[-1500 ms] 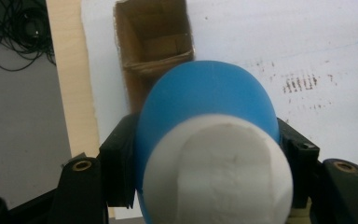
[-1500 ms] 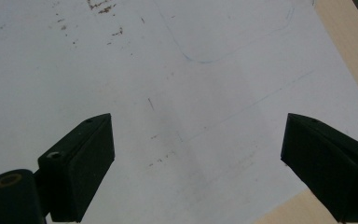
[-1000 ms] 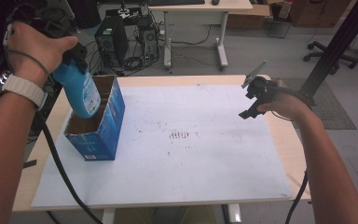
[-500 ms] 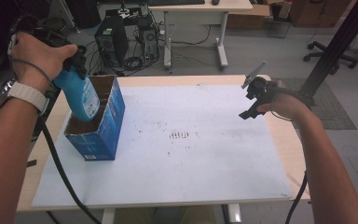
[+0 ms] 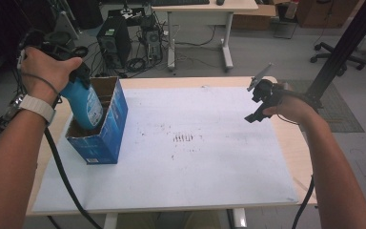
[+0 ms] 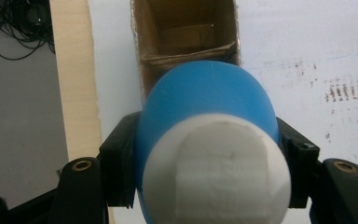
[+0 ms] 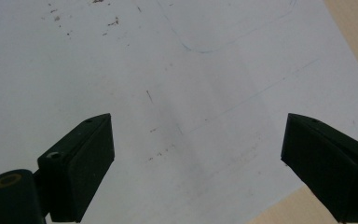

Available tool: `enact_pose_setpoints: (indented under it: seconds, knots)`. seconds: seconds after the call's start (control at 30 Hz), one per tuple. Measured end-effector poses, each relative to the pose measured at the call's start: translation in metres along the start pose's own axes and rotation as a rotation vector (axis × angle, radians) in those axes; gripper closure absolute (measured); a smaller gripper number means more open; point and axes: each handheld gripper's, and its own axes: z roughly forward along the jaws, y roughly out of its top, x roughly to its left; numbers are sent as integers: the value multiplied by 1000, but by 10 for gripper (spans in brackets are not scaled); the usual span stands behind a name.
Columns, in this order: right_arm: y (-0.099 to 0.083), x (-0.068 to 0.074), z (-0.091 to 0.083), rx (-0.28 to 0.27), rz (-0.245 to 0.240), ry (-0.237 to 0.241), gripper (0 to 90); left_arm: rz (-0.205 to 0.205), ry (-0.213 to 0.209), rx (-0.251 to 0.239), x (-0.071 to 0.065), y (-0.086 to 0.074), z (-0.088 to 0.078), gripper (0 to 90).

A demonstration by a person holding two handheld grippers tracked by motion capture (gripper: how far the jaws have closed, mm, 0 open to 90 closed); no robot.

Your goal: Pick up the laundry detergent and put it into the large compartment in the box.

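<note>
White sheet (image 5: 195, 167) covers most of the wooden table (image 5: 293, 143), smudged with dark marks at centre (image 5: 183, 138). Behind: PC tower (image 5: 114, 45) on the floor amid tangled cables (image 5: 140, 62), second desk (image 5: 205, 7), office chair (image 5: 336, 47), black post (image 5: 345, 45) at right.
</note>
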Motion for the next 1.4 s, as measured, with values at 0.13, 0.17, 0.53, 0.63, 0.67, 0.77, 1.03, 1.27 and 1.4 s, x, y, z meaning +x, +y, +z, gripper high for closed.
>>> enact_pose_setpoints:
  seconds: [0.13,0.17,0.53,0.63,0.67,0.77,1.03,1.27,1.4]
  knots:
    - [0,0,0,0,0,-1,96,-1,-4,1,0,-2,11,373]
    - [0,0,0,0,0,-1,96,1,-5,9,0,-2,14,372]
    - [-2,-1,1,2,4,-1,96,6,8,10,-1,-4,34,373]
    - [-3,-1,1,4,5,-1,96,9,15,13,-1,-5,41,373]
    - [-4,-1,2,5,8,0,96,11,14,13,0,-6,44,373]
    - [-5,-1,3,5,10,1,96,7,6,21,1,-7,50,372]
    - [-5,-2,5,10,10,4,96,20,12,36,-1,-10,68,372]
    - [-6,-2,8,12,13,8,95,20,10,39,-3,-12,82,372]
    - [-7,-2,10,11,14,11,95,23,11,49,-5,-13,89,373]
